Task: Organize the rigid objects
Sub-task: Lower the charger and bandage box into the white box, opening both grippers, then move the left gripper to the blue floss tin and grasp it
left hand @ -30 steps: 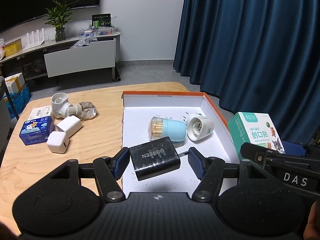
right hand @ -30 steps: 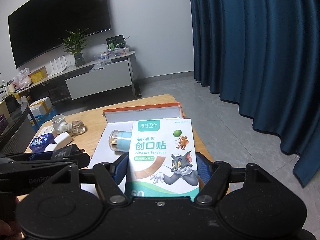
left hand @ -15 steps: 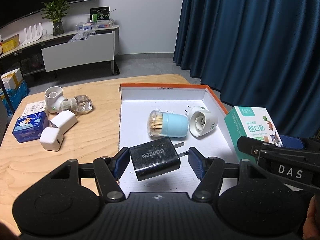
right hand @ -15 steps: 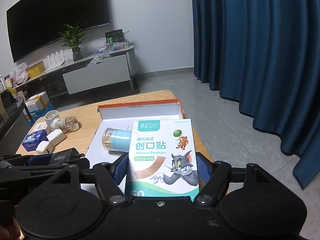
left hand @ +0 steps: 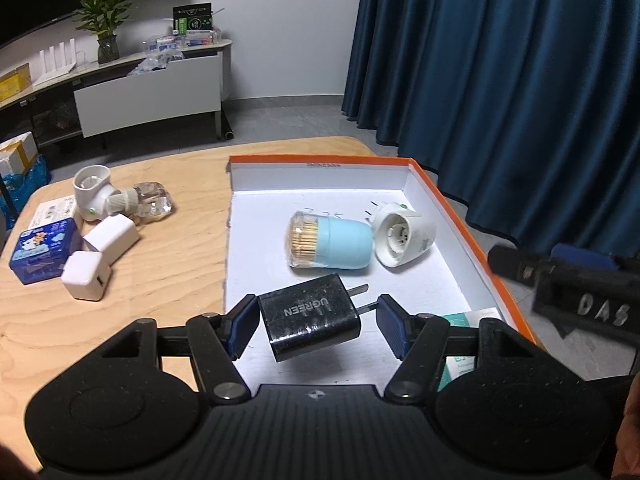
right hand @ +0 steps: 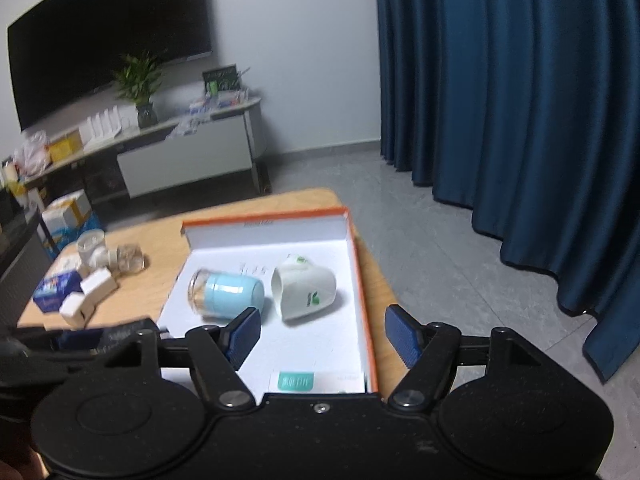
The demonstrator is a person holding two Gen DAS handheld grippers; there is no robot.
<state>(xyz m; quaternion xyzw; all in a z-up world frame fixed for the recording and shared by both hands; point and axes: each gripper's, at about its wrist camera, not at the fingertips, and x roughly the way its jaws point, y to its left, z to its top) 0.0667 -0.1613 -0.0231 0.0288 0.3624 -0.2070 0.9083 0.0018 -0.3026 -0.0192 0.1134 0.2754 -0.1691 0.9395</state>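
Observation:
A black UGREEN charger [left hand: 310, 322] hangs just above the floor of the white tray with an orange rim [left hand: 320, 159]. My left gripper [left hand: 316, 328] is shut on it, one pad on its body and the other against its prongs. In the tray lie a blue toothpick holder [left hand: 332, 244] and a white plug-in device [left hand: 402, 236]. The teal bandage box [right hand: 296, 382] lies flat in the tray's near right corner. My right gripper [right hand: 323, 338] stands open above that box with nothing between its fingers.
On the wooden table [left hand: 168, 264] left of the tray lie two white adapters [left hand: 100, 260], a blue tin [left hand: 42, 254] and a white plug-in with a glass bottle [left hand: 120, 200]. Blue curtains [left hand: 520, 80] hang to the right. The table's right edge runs close beside the tray.
The bandage box has left my right gripper and now lies in the tray's near right corner. The left gripper has moved slightly forward and down over the tray, still holding the charger.

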